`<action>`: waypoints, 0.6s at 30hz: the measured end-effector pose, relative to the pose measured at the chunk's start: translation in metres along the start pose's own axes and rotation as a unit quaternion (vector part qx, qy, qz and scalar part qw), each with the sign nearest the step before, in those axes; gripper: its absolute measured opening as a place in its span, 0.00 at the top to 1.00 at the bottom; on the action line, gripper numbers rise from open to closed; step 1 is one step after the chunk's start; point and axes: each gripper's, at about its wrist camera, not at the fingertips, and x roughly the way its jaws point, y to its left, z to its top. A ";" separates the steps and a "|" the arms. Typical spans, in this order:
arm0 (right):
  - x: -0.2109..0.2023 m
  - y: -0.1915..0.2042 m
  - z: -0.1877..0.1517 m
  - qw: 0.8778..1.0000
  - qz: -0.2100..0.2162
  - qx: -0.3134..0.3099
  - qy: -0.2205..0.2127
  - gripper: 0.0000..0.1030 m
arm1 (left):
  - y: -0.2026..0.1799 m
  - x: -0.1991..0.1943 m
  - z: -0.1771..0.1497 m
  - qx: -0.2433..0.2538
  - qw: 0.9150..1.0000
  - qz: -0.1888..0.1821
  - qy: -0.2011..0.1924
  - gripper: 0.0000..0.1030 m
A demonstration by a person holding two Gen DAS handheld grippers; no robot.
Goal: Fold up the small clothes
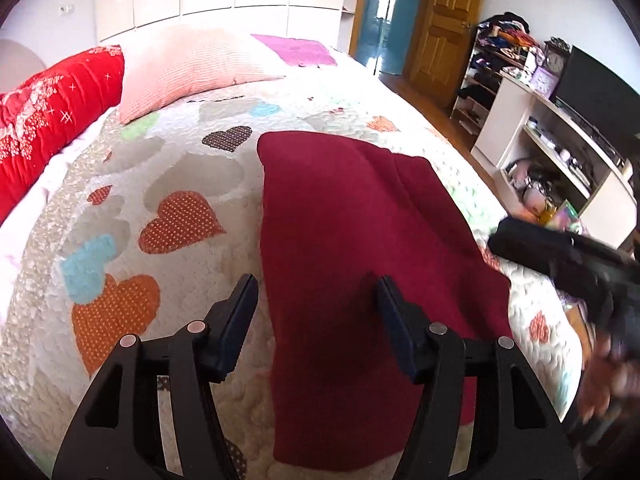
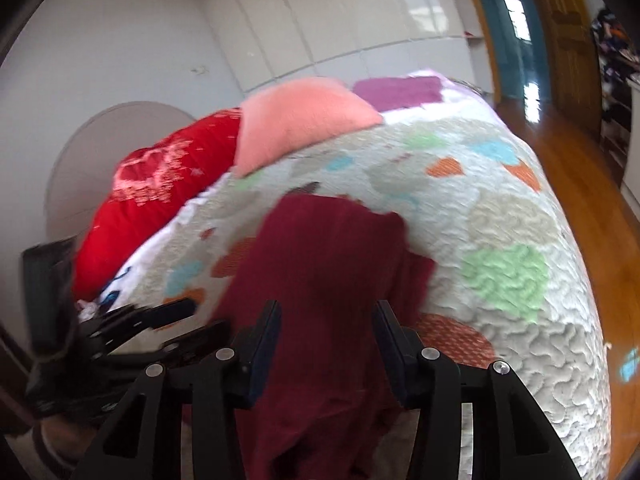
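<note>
A dark red garment [image 1: 352, 240] lies folded on the heart-patterned quilt [image 1: 172, 184], long side running away from me. My left gripper [image 1: 314, 286] hovers over its near left edge, open, with one finger over the quilt and the other over the cloth. In the right wrist view, which is blurred, the same garment [image 2: 328, 248] lies under my right gripper [image 2: 326, 310], whose jaws stand apart without pressing on the cloth. The left gripper [image 2: 160, 316] shows at the lower left there. The right gripper [image 1: 560, 256] appears as a dark blur at the right edge of the left wrist view.
A red pillow [image 1: 52, 120] and a pink pillow [image 1: 188, 68] lie at the bed's far left, with a purple cloth [image 1: 298, 50] behind them. To the right of the bed are wooden floor [image 2: 580, 184], a white shelf unit [image 1: 560, 152] and a wooden door [image 1: 444, 20].
</note>
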 end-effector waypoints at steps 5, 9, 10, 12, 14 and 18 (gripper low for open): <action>0.020 0.023 -0.012 0.998 0.002 -0.044 0.041 0.72 | 0.002 0.010 0.003 -0.007 1.000 0.001 0.005 0.38; 0.039 0.010 -0.031 0.996 -0.039 -0.043 0.064 0.83 | 0.001 0.016 0.001 -0.007 1.000 -0.006 0.011 0.38; 0.041 0.004 -0.033 0.997 -0.033 -0.031 0.064 0.84 | 0.001 0.017 0.001 -0.007 1.000 -0.005 0.011 0.38; 0.042 -0.003 -0.034 0.997 -0.032 -0.023 0.059 0.88 | -0.001 0.020 0.001 -0.009 1.000 -0.006 0.013 0.37; 0.041 -0.005 -0.033 0.998 -0.030 -0.016 0.060 0.88 | -0.001 0.020 0.001 -0.014 1.000 -0.006 0.013 0.37; 0.032 0.002 -0.026 0.998 -0.032 -0.016 0.058 0.85 | -0.001 0.017 0.001 -0.015 1.000 -0.004 0.011 0.37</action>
